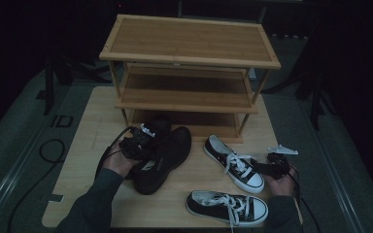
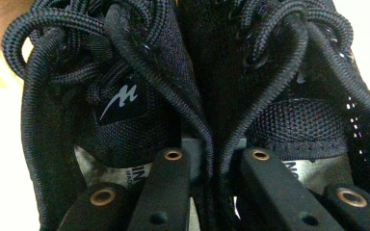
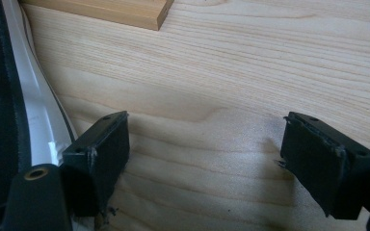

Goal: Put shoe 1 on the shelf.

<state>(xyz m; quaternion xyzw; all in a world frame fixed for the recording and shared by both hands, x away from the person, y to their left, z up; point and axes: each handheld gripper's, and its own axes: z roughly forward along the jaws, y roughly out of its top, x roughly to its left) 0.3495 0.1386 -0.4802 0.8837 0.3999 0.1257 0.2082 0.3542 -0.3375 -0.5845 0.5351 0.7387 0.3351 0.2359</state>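
Note:
Two black mesh shoes (image 1: 167, 155) lie side by side on the table in front of the rack. My left gripper (image 1: 138, 143) is shut on them. In the left gripper view one jaw reaches into each shoe, and my left gripper (image 2: 214, 156) pinches the two inner collars (image 2: 212, 120) together. My right gripper (image 1: 272, 162) stands open at the table's right, just right of a black-and-white sneaker (image 1: 233, 162). In the right gripper view my right gripper (image 3: 204, 154) has bare wood between its pads, and the sneaker's white sole (image 3: 33, 110) runs along the left edge.
A three-tier bamboo shoe rack (image 1: 189, 48) stands at the back of the wooden table (image 1: 92, 126). A second black-and-white sneaker (image 1: 226, 208) lies near the front edge. Cables trail off the table's left side.

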